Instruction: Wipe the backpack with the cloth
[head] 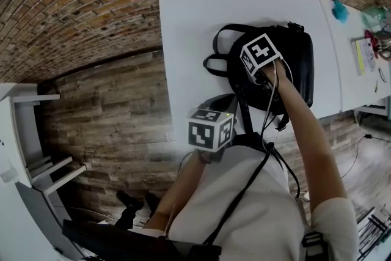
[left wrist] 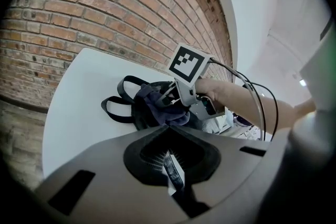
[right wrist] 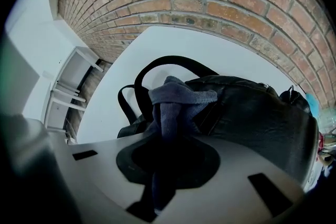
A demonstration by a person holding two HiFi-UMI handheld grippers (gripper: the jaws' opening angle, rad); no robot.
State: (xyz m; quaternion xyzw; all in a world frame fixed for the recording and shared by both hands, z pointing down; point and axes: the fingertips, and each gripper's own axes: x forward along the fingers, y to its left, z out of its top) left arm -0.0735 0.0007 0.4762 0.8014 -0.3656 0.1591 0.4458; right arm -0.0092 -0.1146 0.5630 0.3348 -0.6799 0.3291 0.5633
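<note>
Gripping bunched cloth [right wrist: 178, 99], likely limp and light, in right tool [right wrist: 163, 165] against pliable backpack [right wrist: 252, 113], with left tool [left wrist: 170, 165] clenched empty.

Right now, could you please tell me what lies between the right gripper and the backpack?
Only the blue cloth: the right gripper clamps it, and it drapes onto the black backpack, as the right gripper view shows.

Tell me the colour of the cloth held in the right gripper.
Dusky blue-grey; the cloth shows best in the right gripper view.
</note>
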